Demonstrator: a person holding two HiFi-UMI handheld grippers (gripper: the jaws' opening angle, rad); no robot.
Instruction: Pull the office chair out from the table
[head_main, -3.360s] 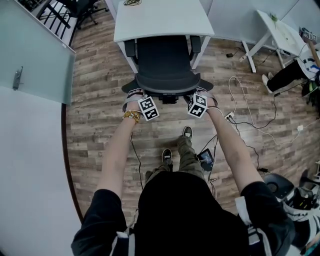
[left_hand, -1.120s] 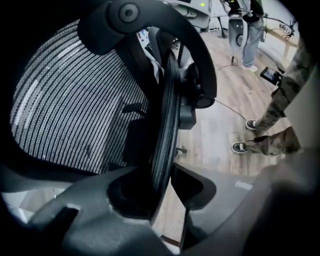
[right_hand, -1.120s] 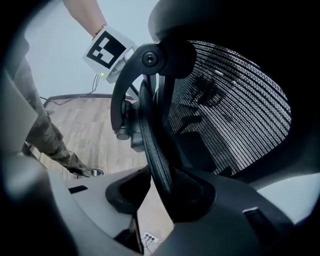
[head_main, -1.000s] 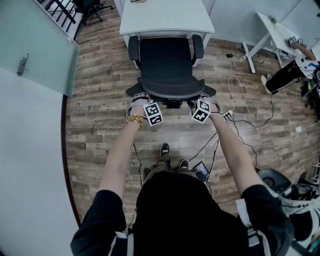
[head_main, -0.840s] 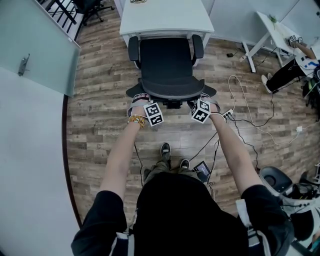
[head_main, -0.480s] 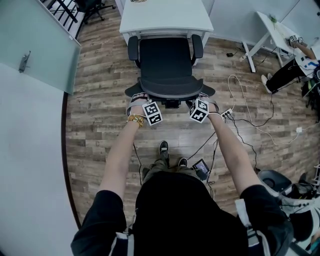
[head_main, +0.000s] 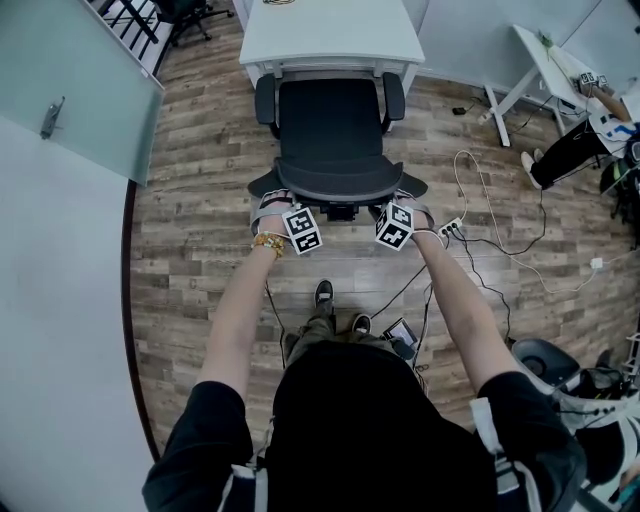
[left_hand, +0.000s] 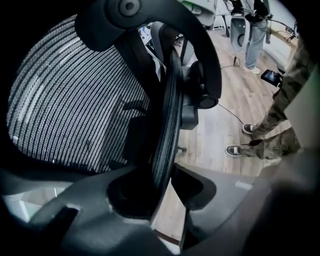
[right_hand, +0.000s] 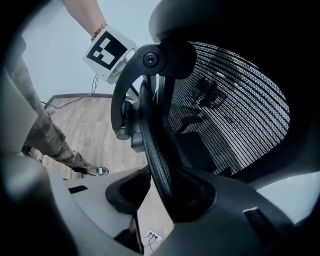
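Black mesh fills both gripper views. We see the left gripper (left_hand: 162, 187) pinching the backrest rim (left_hand: 167, 120) toward its left end. The right gripper (right_hand: 161, 192) pinches the same rim toward its right end. In each view the rim runs down into the gap between the jaws, which close on it from either side.

Seen from the head, the office chair (head_main: 332, 125) stands between us and the white table (head_main: 330, 30). Its backrest is on the near side and its seat faces the table.

A few seconds ago the far ends of the armrests met the tabletop's near edge and the seat's far edge was tucked beneath it. Now both armrests show whole, and the seat lies just near of that edge. Our shoes (head_main: 322, 293) have stepped back over the wooden floor (head_main: 200, 200). Within the last second the chair has come only slightly nearer.

We judge the pull well advanced, with the chair largely free of the table. A further short draw would leave room to sit. Loose cables (head_main: 480, 270) lie to the near right, where they could catch the castors.
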